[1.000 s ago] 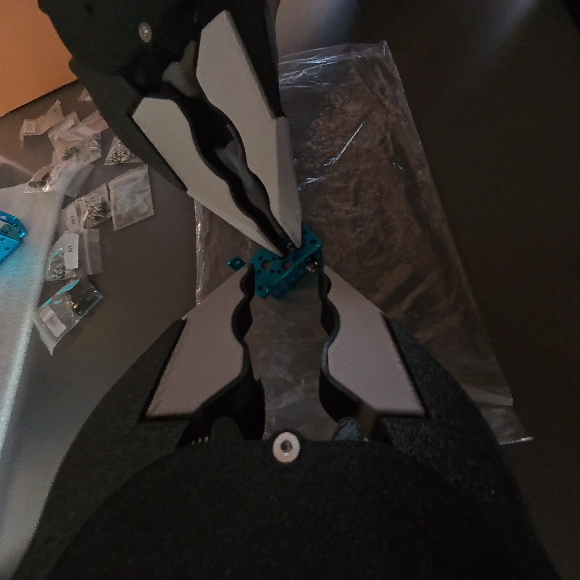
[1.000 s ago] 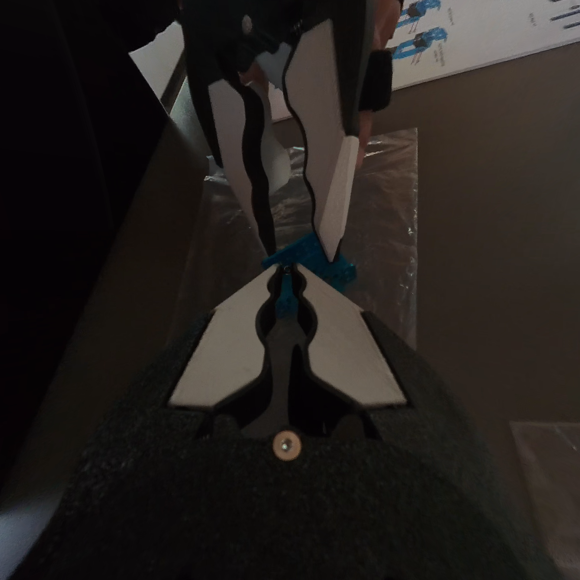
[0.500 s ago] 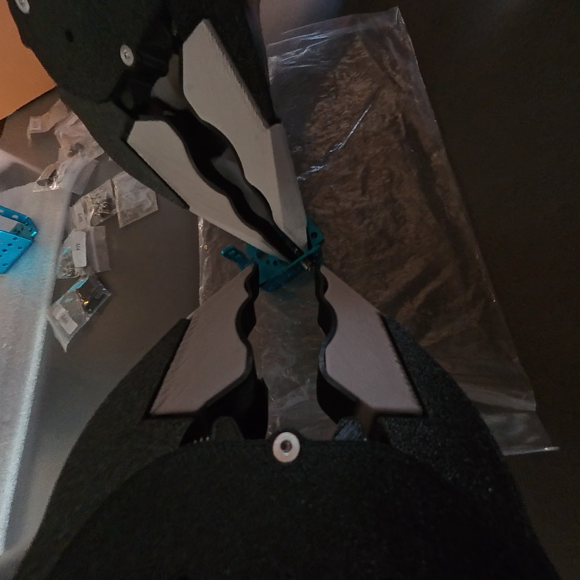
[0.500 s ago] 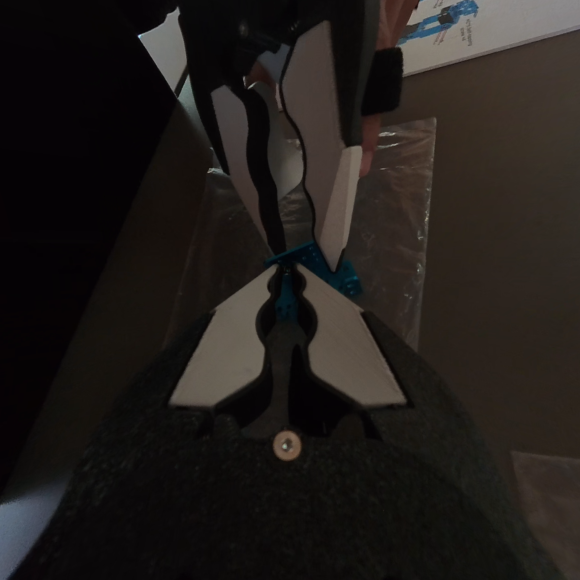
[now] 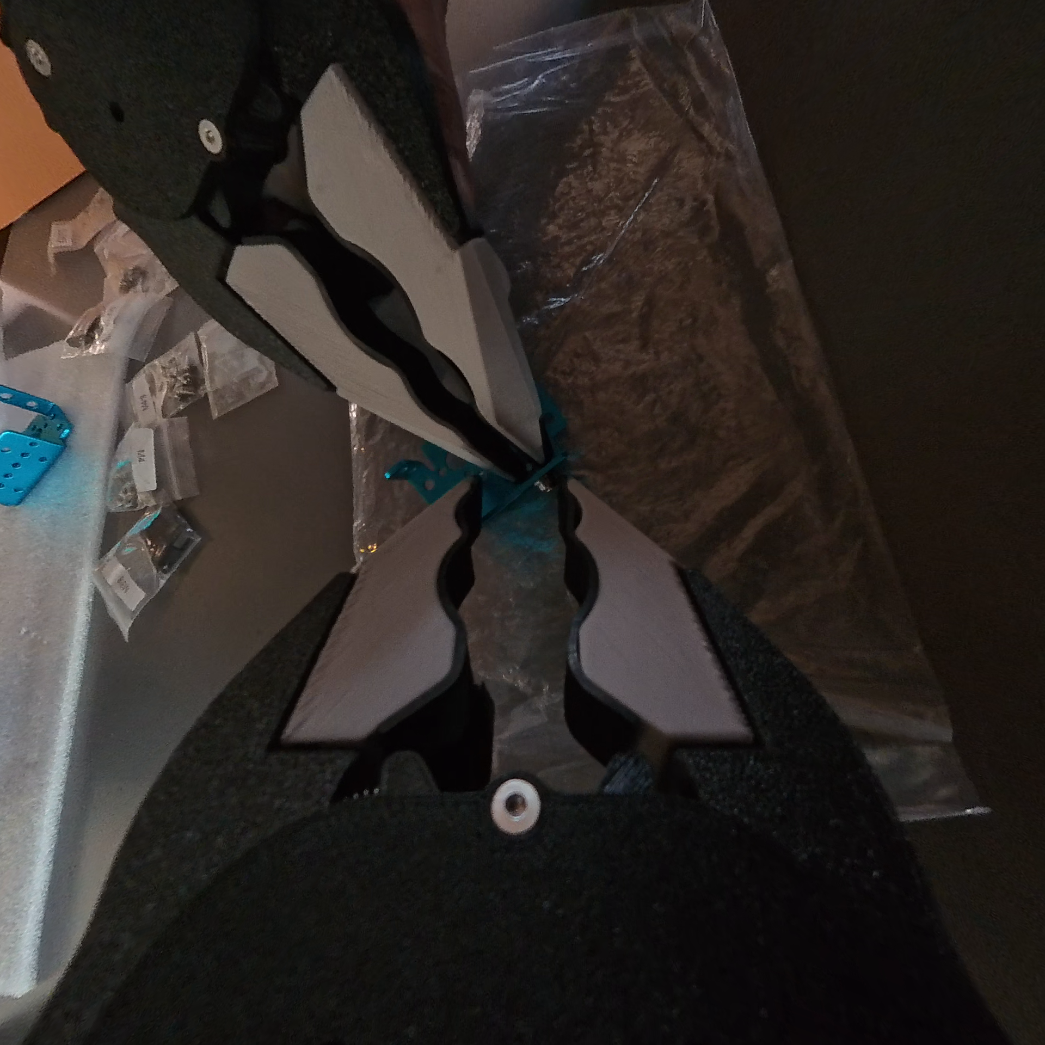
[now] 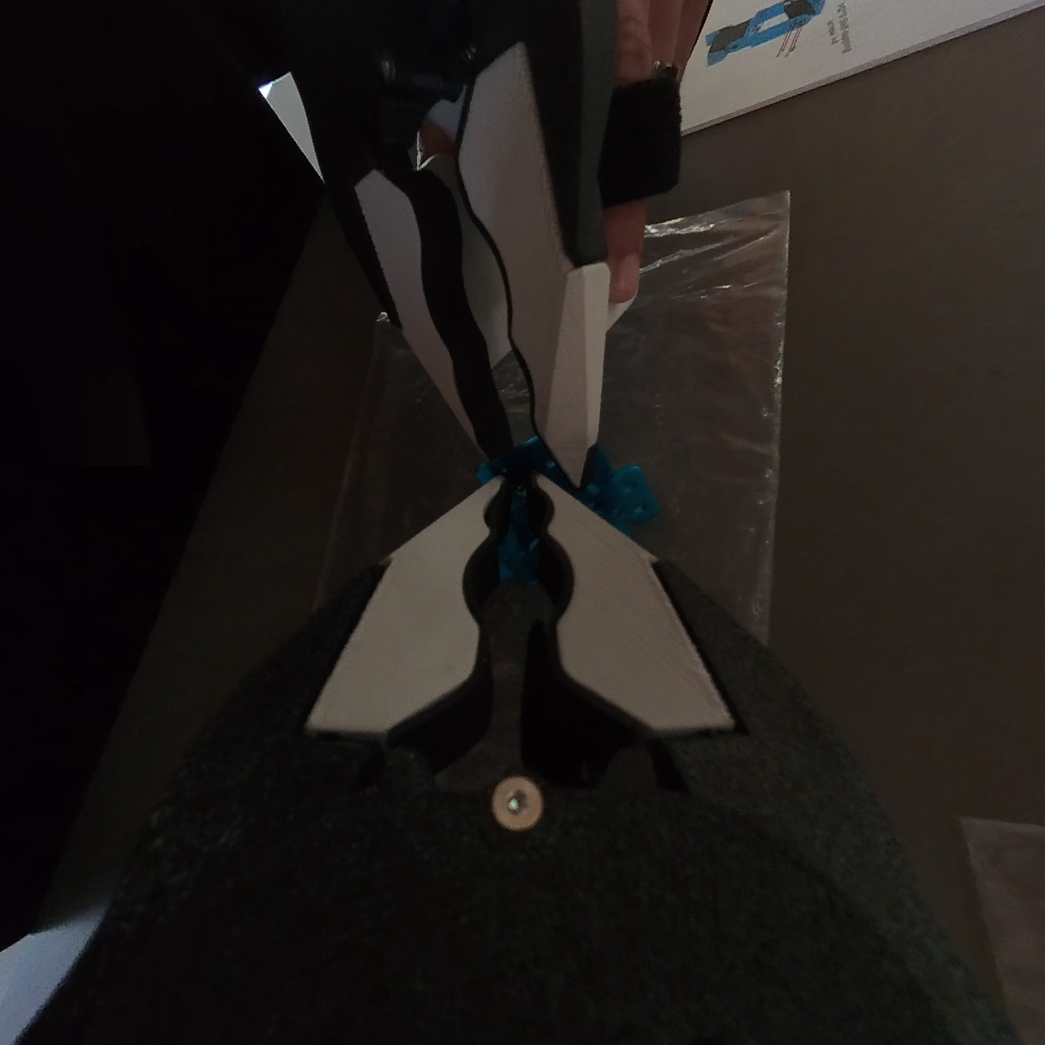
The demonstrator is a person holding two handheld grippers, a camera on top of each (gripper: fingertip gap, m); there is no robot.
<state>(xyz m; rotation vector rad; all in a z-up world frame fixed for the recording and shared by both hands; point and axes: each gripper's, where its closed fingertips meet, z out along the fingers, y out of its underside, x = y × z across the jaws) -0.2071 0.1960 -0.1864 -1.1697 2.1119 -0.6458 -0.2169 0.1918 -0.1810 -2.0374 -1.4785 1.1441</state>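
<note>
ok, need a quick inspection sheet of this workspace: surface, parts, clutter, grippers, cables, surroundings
Surface: dark brown tabletop, dim light; large clear plastic bag lying flat on it.
Parts: small blue perforated metal bracket held above the bag, a small screw at its edge.
Clutter: small clear zip bags of hardware; second blue perforated bracket on white foam sheet.
Grippers: left gripper fingers spanning the bracket, a gap between them; right gripper shut, tips pinching the bracket.
Cables: nothing seen.
Surroundings: white printed sheet with blue drawings; a person's finger beside the left gripper.
</note>
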